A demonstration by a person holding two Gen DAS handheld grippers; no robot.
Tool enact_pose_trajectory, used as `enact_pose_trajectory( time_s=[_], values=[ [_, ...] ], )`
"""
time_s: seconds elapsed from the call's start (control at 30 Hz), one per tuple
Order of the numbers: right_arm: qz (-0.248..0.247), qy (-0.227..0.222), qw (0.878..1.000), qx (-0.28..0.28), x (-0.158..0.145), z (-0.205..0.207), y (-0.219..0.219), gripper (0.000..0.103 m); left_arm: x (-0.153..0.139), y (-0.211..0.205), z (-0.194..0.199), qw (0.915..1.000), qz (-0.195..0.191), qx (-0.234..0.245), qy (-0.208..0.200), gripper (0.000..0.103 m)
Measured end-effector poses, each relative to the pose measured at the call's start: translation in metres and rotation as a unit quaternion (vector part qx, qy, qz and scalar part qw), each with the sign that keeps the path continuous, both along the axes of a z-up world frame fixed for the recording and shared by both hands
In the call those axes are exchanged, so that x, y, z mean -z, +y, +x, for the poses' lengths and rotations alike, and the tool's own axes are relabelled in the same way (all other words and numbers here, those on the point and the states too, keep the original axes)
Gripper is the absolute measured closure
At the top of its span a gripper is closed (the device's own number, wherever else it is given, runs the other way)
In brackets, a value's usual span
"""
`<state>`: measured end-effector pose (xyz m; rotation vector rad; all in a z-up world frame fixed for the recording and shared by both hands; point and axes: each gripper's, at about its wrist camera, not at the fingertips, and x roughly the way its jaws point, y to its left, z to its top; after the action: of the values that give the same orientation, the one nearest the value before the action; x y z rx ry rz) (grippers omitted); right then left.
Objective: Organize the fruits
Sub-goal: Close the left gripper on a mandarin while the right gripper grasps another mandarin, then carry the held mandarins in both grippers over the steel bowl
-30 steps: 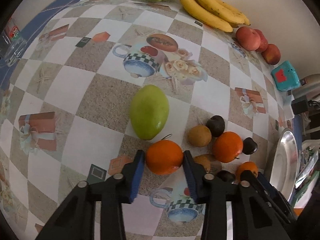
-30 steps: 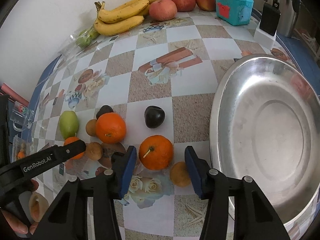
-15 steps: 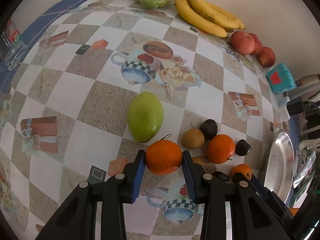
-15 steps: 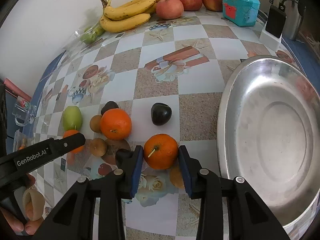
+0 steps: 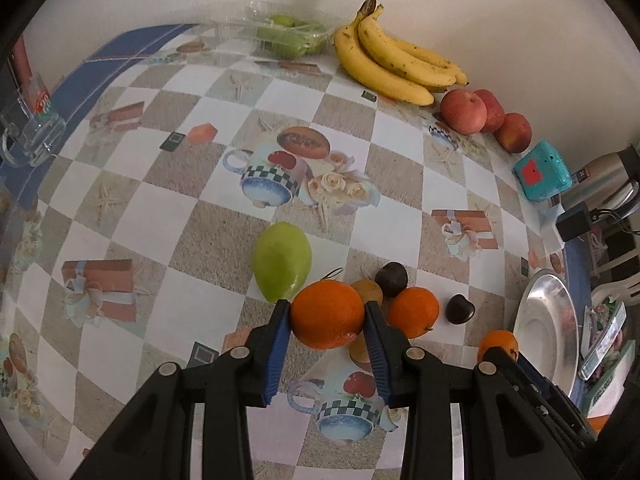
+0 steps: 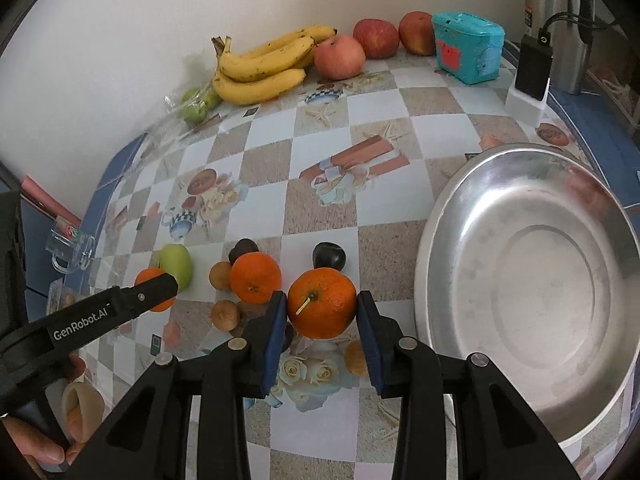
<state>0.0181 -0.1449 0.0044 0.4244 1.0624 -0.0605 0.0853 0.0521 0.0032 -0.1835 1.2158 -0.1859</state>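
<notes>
My left gripper [image 5: 326,316] is shut on an orange [image 5: 327,314] and holds it lifted above the table. My right gripper [image 6: 322,308] is shut on a second orange [image 6: 322,303] with a stem, also lifted, just left of the steel plate [image 6: 532,280]. A third orange [image 6: 255,277] lies on the table among small brown fruits [image 6: 225,314], dark plums [image 6: 329,255] and a green mango [image 5: 282,265]. The left gripper shows in the right wrist view [image 6: 154,288] with its orange.
Bananas [image 5: 394,66], red apples [image 5: 464,112] and a clear box of green fruit [image 5: 280,34] line the wall. A teal box [image 6: 468,46], a charger and a flask stand at the back right. A glass mug [image 5: 34,136] stands at the left edge.
Both grippers closed on their oranges and lifted them off the table. The right gripper went from open around its orange to shut on it.
</notes>
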Motion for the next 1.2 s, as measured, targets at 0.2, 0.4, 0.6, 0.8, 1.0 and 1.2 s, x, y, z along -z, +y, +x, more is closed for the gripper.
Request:
enact_pose_trajectory(
  time_s=[0.2, 0.4, 0.6, 0.8, 1.0, 1.2],
  values=[
    [-0.007, -0.003, 1.000, 0.015, -0.006, -0.006, -0.009, 0.066, -0.004, -0.014, -0.005, 0.9998, 0.009, 0.015, -0.011, 0.064],
    [-0.034, 0.009, 0.997, 0.064, -0.009, -0.017, -0.038, 0.066, -0.008, -0.039, -0.013, 0.9985, 0.007, 0.049, -0.022, 0.064],
    [-0.063, 0.033, 0.990, 0.124, -0.002, -0.030, -0.072, 0.066, -0.015, -0.068, -0.023, 0.9951, 0.007, 0.090, -0.041, 0.064],
    [-0.071, 0.055, 0.978, 0.188, 0.003, -0.050, -0.111, 0.066, -0.024, -0.109, -0.038, 0.9864, -0.006, 0.149, -0.071, 0.064],
    [-0.070, 0.059, 0.962, 0.256, 0.002, -0.072, -0.146, 0.066, -0.034, -0.155, -0.059, 0.9683, -0.022, 0.221, -0.114, 0.064],
    [-0.067, 0.050, 0.952, 0.295, -0.001, -0.091, -0.164, 0.066, -0.031, -0.191, -0.077, 0.9510, -0.029, 0.276, -0.136, 0.064]
  ],
)
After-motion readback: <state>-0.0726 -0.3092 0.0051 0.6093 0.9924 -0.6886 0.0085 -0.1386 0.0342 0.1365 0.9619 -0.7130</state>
